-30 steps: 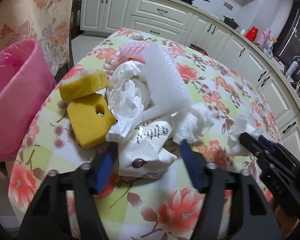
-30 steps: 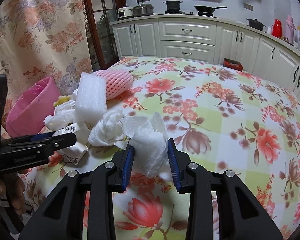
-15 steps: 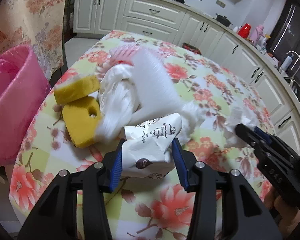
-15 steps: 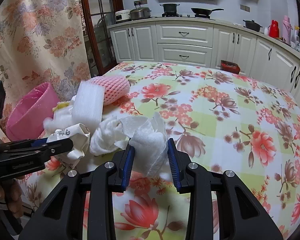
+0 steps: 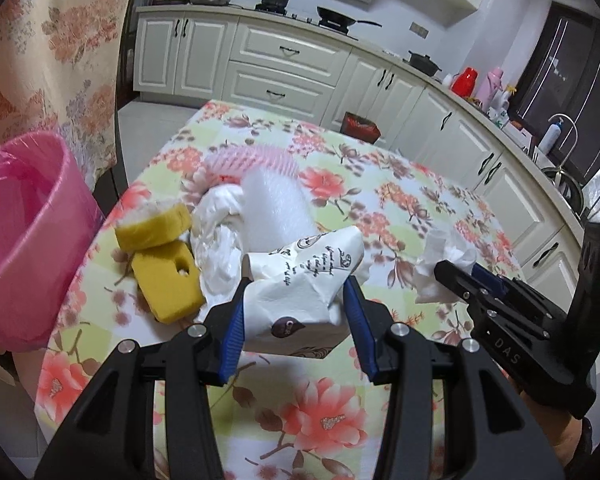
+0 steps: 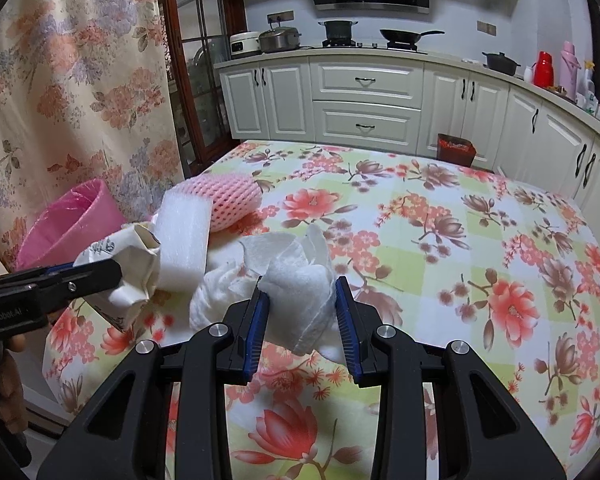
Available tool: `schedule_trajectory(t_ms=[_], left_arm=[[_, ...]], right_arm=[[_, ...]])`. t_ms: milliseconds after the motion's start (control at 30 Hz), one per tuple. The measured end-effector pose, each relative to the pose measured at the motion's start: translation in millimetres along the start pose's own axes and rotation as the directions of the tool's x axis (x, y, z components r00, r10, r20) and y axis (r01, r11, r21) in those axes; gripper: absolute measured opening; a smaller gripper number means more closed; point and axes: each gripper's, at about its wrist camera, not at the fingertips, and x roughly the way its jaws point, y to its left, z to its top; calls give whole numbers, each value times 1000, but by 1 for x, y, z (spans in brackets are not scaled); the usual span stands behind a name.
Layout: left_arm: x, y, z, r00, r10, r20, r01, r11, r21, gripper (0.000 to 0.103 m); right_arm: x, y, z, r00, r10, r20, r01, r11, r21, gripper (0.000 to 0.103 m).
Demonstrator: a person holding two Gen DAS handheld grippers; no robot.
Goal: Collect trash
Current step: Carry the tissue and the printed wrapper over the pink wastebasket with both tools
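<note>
My left gripper [image 5: 296,312] is shut on a crumpled white printed paper bag [image 5: 304,280] and holds it above the table. It also shows in the right wrist view [image 6: 120,264]. My right gripper [image 6: 302,304] is shut on a crumpled white tissue [image 6: 300,284], raised above the floral tablecloth [image 6: 460,240]. On the table lie two yellow sponges [image 5: 168,280], a white plastic bag [image 5: 216,236], a white foam sheet [image 5: 276,208] and a pink foam fruit net [image 6: 228,200]. A pink-lined bin [image 5: 24,240] stands left of the table.
Another crumpled tissue [image 6: 216,292] lies on the table just left of my right gripper. A floral curtain [image 6: 72,80] hangs at the left. Kitchen cabinets [image 6: 364,104] run along the back and right. A small red-filled box [image 6: 456,148] stands on the floor behind the table.
My left gripper has closed on the printed paper bag and lifted it off the pile. My right gripper has risen a little with its tissue.
</note>
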Motion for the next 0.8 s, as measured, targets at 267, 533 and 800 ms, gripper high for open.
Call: schedule_trajectory(t_ms=[267, 533, 800], left_arm=[[-25, 21, 16, 997, 38, 68, -36, 999, -27, 45], [-56, 63, 34, 984, 105, 141, -94, 992, -82, 45], [-82, 102, 45, 968, 163, 192, -138, 981, -137, 45]], right_arm=[[-8, 6, 13, 1000, 4, 28, -4, 1000, -13, 33], [-10, 22, 29, 998, 17, 52, -15, 999, -40, 33], [-8, 47, 48, 997, 42, 70, -37, 996, -78, 33]])
